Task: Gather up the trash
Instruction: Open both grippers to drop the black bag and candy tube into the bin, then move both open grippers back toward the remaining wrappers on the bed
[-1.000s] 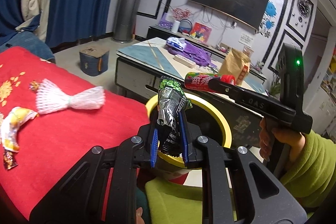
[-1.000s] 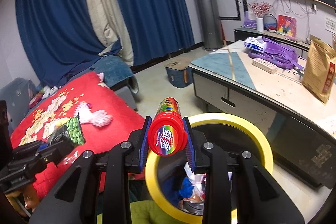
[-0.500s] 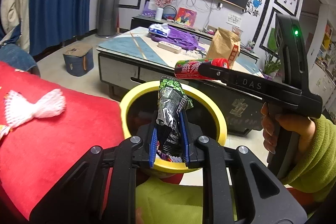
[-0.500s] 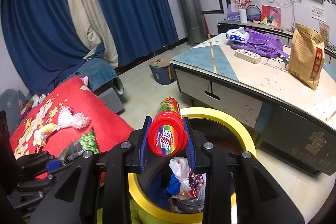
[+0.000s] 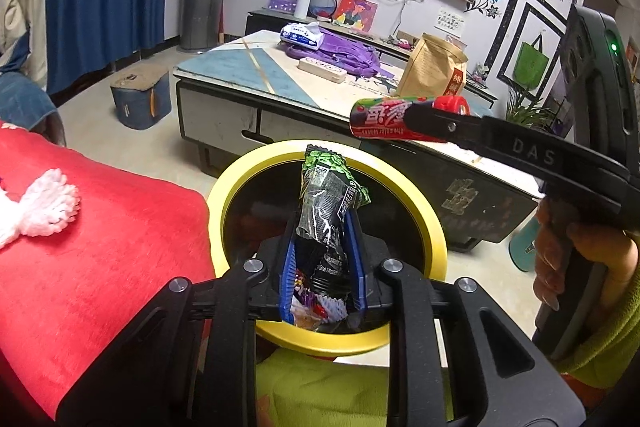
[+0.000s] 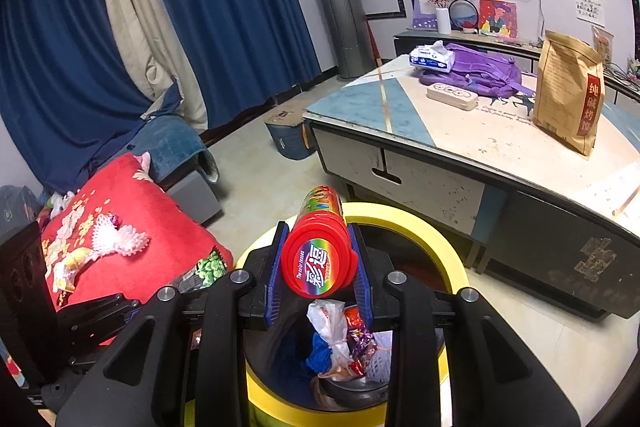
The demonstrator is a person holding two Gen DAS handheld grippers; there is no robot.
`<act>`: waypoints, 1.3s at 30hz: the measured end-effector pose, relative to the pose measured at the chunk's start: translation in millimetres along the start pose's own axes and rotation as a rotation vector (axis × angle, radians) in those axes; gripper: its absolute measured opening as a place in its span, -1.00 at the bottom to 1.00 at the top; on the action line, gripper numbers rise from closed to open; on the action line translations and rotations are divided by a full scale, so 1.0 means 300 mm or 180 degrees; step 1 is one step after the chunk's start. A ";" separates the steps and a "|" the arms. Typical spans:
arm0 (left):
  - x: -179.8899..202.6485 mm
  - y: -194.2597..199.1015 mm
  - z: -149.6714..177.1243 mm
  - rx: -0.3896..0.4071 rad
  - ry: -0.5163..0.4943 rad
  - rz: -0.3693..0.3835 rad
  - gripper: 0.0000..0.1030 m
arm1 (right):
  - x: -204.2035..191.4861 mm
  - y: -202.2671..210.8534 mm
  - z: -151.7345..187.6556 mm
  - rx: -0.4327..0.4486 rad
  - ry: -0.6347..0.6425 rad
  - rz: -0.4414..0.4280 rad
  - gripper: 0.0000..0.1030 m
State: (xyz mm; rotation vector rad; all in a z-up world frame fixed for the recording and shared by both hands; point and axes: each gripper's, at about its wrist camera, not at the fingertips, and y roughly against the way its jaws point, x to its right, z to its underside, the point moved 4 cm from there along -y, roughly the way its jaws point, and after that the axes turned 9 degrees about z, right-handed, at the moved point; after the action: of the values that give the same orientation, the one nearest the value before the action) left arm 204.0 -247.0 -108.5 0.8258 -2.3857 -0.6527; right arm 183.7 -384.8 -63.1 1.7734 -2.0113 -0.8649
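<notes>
A crumpled black and green snack wrapper [image 5: 326,195] stands upright between the blue pads of my left gripper [image 5: 323,227], right over the mouth of the yellow-rimmed trash bin [image 5: 224,195]. The jaws are opening, and the pads still touch the wrapper. My right gripper [image 6: 316,235] is shut on a red-capped rainbow candy tube [image 6: 318,259], holding it above the same bin [image 6: 420,227]. The left wrist view shows that tube [image 5: 400,117] hanging beyond the bin's far rim. Bags and wrappers [image 6: 340,339] lie inside the bin.
A red blanket [image 5: 100,247] to the left carries a white foam net [image 5: 44,205] and more wrappers [image 6: 68,267]. Behind the bin stands a low coffee table [image 6: 460,131] with a brown paper bag [image 6: 568,103] and a purple backpack [image 6: 480,75]. A hand in a green sleeve [image 5: 600,307] grips the right tool.
Both grippers have moved toward the bin and now hang over its opening. The left one swung right and down, away from the red blanket. Both items stay between their pads.
</notes>
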 end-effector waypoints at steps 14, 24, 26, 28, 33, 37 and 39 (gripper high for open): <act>-0.029 -0.008 0.005 0.0007 0.0067 -0.0099 0.06 | 0.050 -0.041 0.002 -0.0069 -0.0194 0.0074 -0.21; -0.032 0.056 -0.004 0.0134 0.0030 -0.0302 0.79 | 0.025 -0.008 -0.003 0.0071 -0.0093 0.0123 0.12; -0.037 0.077 -0.009 0.0179 0.0015 -0.0380 0.79 | 0.017 -0.002 -0.002 0.0087 -0.0056 0.0119 0.14; -0.047 0.103 -0.014 0.0242 0.0038 -0.0428 0.79 | 0.006 0.004 0.000 0.0105 -0.0025 0.0107 0.17; -0.068 0.170 -0.021 0.0394 0.0058 -0.0574 0.79 | -0.016 0.018 0.001 0.0143 0.0029 0.0065 0.21; -0.090 0.222 -0.023 0.0494 0.0090 -0.0693 0.79 | -0.047 0.032 0.001 0.0185 0.0109 0.0012 0.23; -0.101 0.247 -0.025 0.0548 0.0101 -0.0753 0.79 | -0.068 0.041 0.004 0.0209 0.0158 -0.0031 0.25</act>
State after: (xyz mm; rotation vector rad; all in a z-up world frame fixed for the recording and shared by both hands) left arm 198.3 -177.1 -69.0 1.1965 -2.3601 -0.5238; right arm 177.0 -364.0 -53.3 1.8230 -2.0230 -0.7583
